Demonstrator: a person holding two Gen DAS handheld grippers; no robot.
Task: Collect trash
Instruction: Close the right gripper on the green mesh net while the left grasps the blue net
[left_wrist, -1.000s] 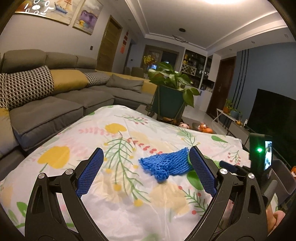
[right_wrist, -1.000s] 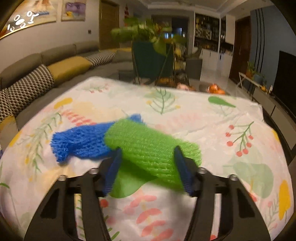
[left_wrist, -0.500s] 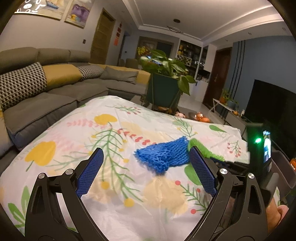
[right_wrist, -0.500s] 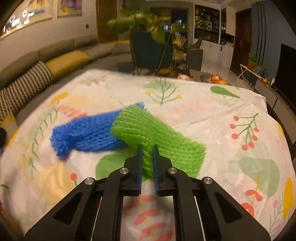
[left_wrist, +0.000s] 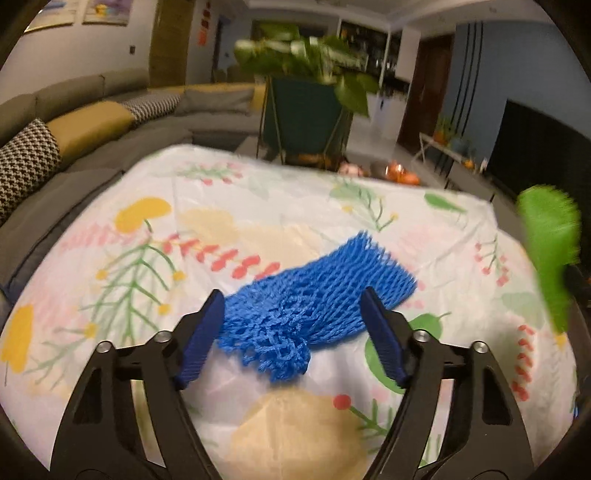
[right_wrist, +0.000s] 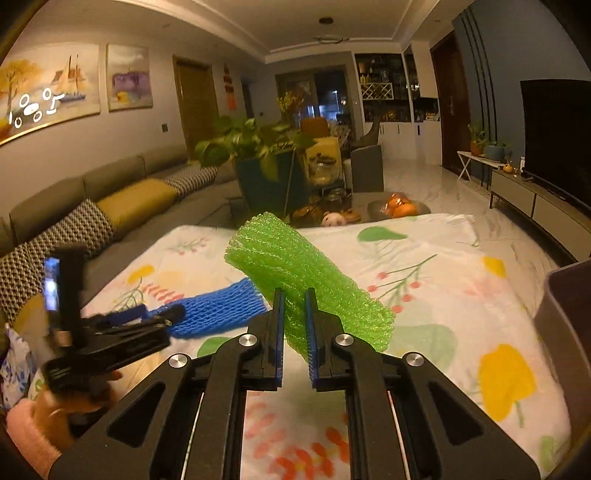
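Right fingers (right_wrist: 294, 325) pinch the green net (right_wrist: 306, 280) thinly, so it may slip; left fingers (left_wrist: 291, 325), apart, straddle the blue net (left_wrist: 314, 299).

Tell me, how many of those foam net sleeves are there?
2. The green net sleeve is pinched in the right gripper, lifted off the flowered cloth. The blue net sleeve lies on the cloth between the open left gripper fingers.
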